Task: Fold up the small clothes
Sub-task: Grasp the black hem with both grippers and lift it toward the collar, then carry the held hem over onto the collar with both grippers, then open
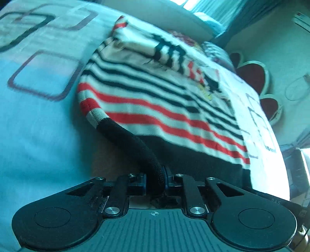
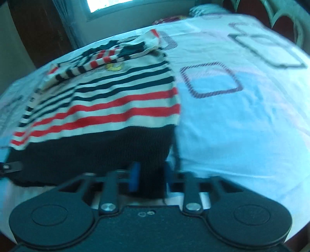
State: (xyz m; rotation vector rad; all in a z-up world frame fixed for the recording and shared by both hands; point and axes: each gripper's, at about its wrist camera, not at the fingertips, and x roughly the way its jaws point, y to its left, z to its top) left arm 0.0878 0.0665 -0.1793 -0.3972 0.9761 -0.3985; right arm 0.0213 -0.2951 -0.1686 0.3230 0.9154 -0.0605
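A small knitted sweater (image 1: 155, 93) with red, black and white stripes and a black bottom band lies on the bed; it also shows in the right wrist view (image 2: 116, 93). Its sleeves are folded across the chest. My left gripper (image 1: 156, 180) is shut on the black hem at the sweater's left bottom corner, the fabric bunched into a roll between the jaws. My right gripper (image 2: 150, 178) is shut on the black hem (image 2: 96, 151) at the right bottom corner. Both hold the bottom edge lifted slightly off the sheet.
The bed sheet (image 1: 38, 116) is pale blue-white with square outlines, also in the right wrist view (image 2: 242, 116). A headboard with red heart-shaped panels (image 1: 253, 75) stands at the bed's end. A window (image 2: 108, 5) and curtain are beyond the bed.
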